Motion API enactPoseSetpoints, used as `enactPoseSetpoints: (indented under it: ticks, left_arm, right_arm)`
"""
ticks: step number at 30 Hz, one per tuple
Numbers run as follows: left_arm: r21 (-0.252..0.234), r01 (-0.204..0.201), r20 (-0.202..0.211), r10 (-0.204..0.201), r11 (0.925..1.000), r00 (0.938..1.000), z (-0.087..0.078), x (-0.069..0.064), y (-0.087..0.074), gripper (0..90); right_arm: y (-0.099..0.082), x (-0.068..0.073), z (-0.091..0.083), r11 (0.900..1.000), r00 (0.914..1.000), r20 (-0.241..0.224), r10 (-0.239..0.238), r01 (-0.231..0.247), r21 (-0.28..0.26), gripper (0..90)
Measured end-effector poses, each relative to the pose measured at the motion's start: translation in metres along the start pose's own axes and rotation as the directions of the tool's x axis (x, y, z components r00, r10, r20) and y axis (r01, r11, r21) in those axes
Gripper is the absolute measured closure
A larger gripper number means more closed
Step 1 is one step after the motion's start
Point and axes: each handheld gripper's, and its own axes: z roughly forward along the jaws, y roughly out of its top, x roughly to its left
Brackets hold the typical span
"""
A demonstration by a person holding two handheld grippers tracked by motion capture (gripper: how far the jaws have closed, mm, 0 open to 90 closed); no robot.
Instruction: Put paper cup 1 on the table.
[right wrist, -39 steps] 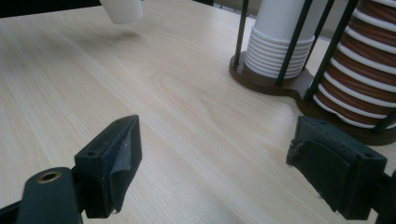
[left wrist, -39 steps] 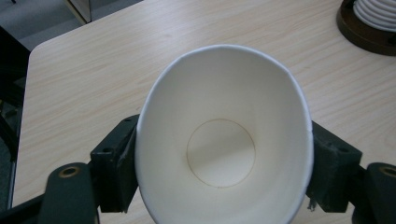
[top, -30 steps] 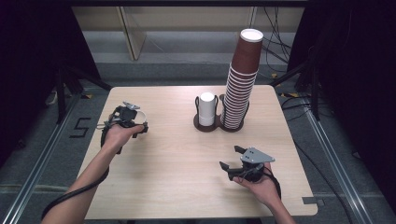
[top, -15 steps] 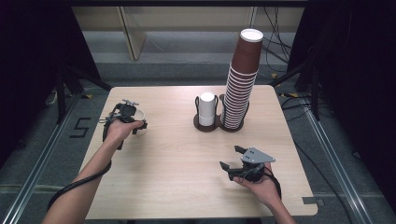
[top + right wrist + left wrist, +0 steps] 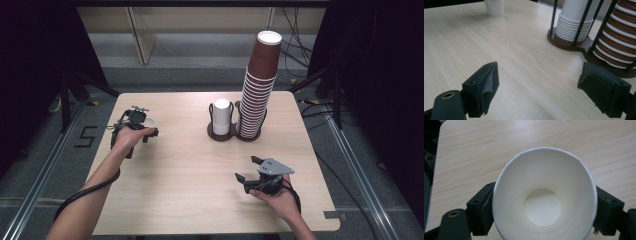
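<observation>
A white paper cup stands upright on the wooden table near its left edge. My left gripper reaches over it, one jaw on each side of the cup. The jaws have just been opening; the rim hides the pads, and the cup looks round, not squeezed. My right gripper rests open and empty at the front right, seen close in the right gripper view. The same cup stands far off on the table there.
A dark wooden two-slot holder stands at the table's middle back. It carries a short stack of white cups and a tall stack of brown cups. A cable trails from my left arm.
My left hand has shifted slightly farther across the table and a little lower with the cup. The right hand has stayed put.
</observation>
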Motion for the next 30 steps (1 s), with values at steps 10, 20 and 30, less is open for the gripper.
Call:
enactPoseSetpoints:
  ticks: [10, 20, 30]
  left_arm:
    - [-0.044, -0.005, 0.017, 0.006, 0.9990, 0.9998, 0.000, -0.006, -0.002, 0.0]
    - [-0.144, -0.036, 0.008, 0.038, 0.9890, 0.9993, -0.023, -0.005, -0.006, 0.0]
    - [-0.263, -0.107, 0.047, 0.124, 0.9587, 0.9912, -0.054, -0.024, -0.008, 0.0]
  right_arm:
    - [0.000, -0.002, 0.002, 1.0000, 0.9999, 0.009, -0.009, 0.009, -0.001, 15.6]
    - [0.001, -0.001, 0.002, 0.9998, 0.9997, 0.018, 0.019, -0.019, 0.002, 15.6]
    - [0.011, -0.010, -0.001, 0.9990, 0.9982, 0.057, 0.018, -0.016, -0.042, 15.5]
